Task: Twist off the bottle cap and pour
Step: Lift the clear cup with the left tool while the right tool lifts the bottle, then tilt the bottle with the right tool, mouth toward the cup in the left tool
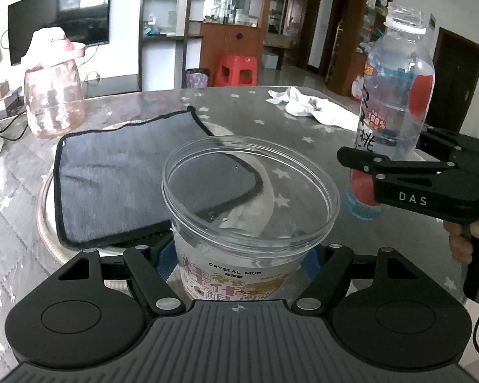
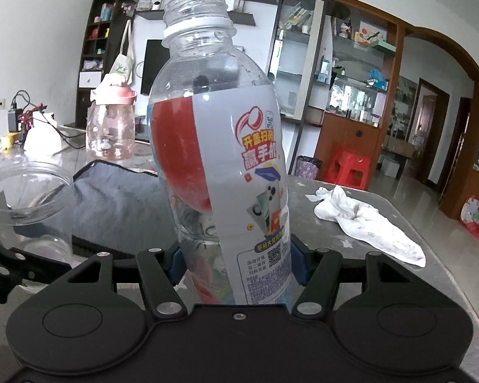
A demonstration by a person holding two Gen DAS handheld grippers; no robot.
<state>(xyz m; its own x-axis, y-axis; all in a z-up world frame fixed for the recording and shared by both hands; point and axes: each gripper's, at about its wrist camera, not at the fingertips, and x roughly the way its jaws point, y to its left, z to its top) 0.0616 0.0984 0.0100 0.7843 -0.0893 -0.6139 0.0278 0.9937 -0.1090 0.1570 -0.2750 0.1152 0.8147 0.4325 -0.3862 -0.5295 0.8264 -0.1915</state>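
Observation:
My left gripper (image 1: 239, 268) is shut on a clear plastic tub (image 1: 249, 204) labelled "Crystal Mud", open at the top, with a little clear liquid at its bottom. My right gripper (image 2: 236, 265) is shut on the lower body of a clear plastic bottle (image 2: 220, 146) with a red and grey label. The bottle stands upright, its cap is off and it is partly filled with water. In the left wrist view the bottle (image 1: 396, 89) and the right gripper (image 1: 396, 166) are to the right of the tub. In the right wrist view the tub (image 2: 25, 188) is at the left.
A dark grey mat (image 1: 127, 175) lies on the star-patterned table (image 1: 303, 134) behind the tub. A pink lidded jug (image 1: 54, 95) stands at the back left. A crumpled white cloth (image 1: 316, 105) lies at the back right. No cap is in view.

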